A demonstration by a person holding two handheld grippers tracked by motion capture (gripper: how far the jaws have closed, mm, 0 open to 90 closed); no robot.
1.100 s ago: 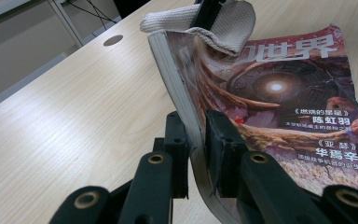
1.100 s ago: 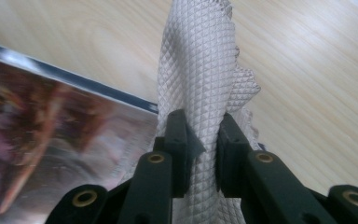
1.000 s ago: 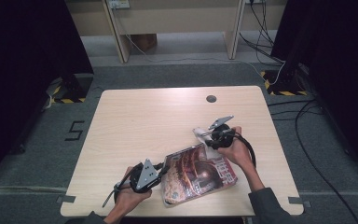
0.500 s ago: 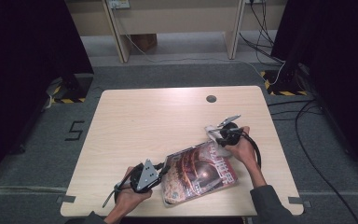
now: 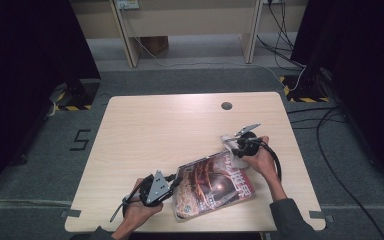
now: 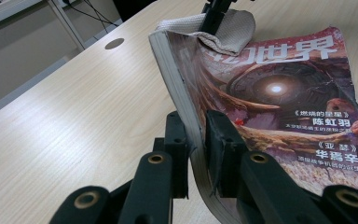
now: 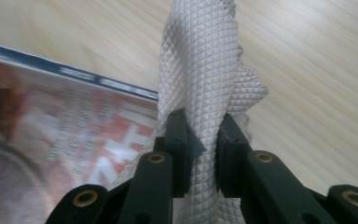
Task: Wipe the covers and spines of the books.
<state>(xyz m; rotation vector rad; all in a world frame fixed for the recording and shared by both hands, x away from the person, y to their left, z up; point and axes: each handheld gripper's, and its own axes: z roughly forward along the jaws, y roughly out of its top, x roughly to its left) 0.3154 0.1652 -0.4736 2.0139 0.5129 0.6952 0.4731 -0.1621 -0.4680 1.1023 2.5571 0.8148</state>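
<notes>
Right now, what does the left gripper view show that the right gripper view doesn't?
Left gripper view alone: the left gripper clamped on the magazine's spine edge, the round hole in the table, and the whole cover with its glowing sphere picture.
Right gripper view alone: the right gripper shut on a bunched cloth, close enough to see its diamond weave.
Both: the magazine, the grey cloth at its top corner, and the wooden table.

A light wooden table [image 5: 180,130] stands on grey carpet [image 5: 190,80], with dark curtains [image 5: 25,60] at both sides.
</notes>
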